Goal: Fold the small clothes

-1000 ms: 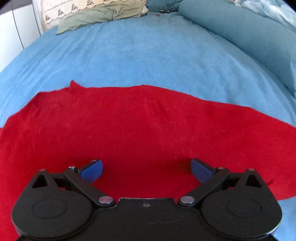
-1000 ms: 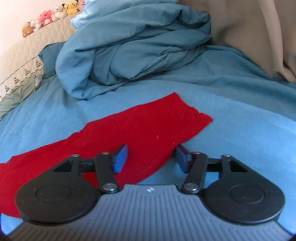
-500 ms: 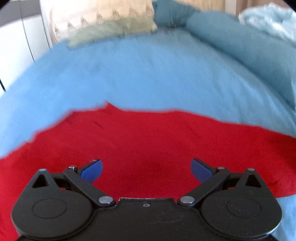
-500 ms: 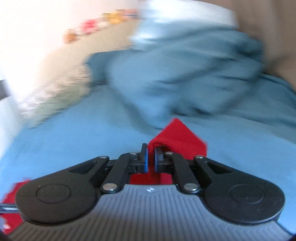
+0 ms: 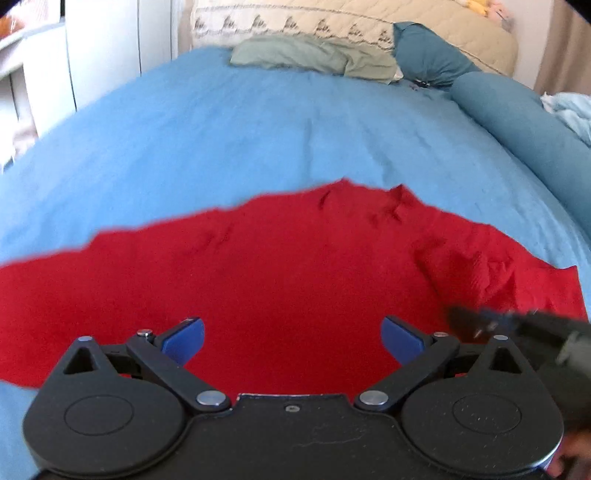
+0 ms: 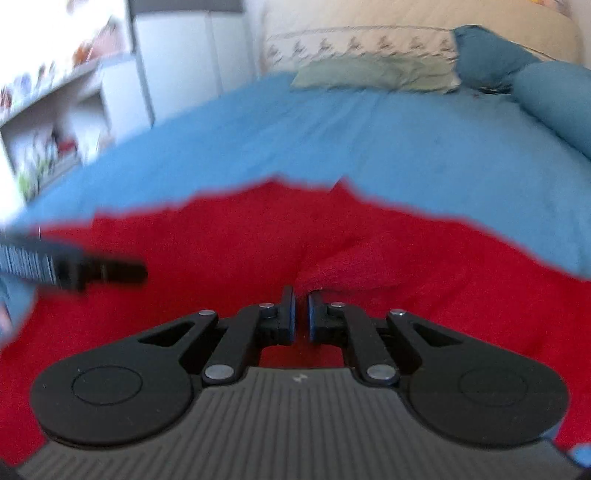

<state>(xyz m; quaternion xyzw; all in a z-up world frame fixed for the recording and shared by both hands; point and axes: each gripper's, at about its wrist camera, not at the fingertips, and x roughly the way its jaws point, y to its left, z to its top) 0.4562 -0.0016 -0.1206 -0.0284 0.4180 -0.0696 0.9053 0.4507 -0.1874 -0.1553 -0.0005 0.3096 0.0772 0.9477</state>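
A red knit garment (image 5: 295, 266) lies spread across the blue bed sheet (image 5: 258, 129). My left gripper (image 5: 291, 338) hovers over its near part, jaws wide open and empty. My right gripper (image 6: 301, 314) is shut on a fold of the red garment (image 6: 351, 258) and carries that end over the rest of the cloth. The right gripper also shows blurred at the right edge of the left wrist view (image 5: 517, 325). The left gripper shows blurred at the left of the right wrist view (image 6: 74, 269).
A green pillow (image 5: 314, 55) and a cream quilted headboard (image 5: 351, 26) are at the far end. A dark teal bolster (image 5: 517, 110) runs along the right. White shelves (image 6: 55, 110) stand left of the bed.
My right gripper closed on the garment's sleeve end and swung it left over the body of the garment, now beside my left gripper. The left gripper stayed open and tilted up slightly.
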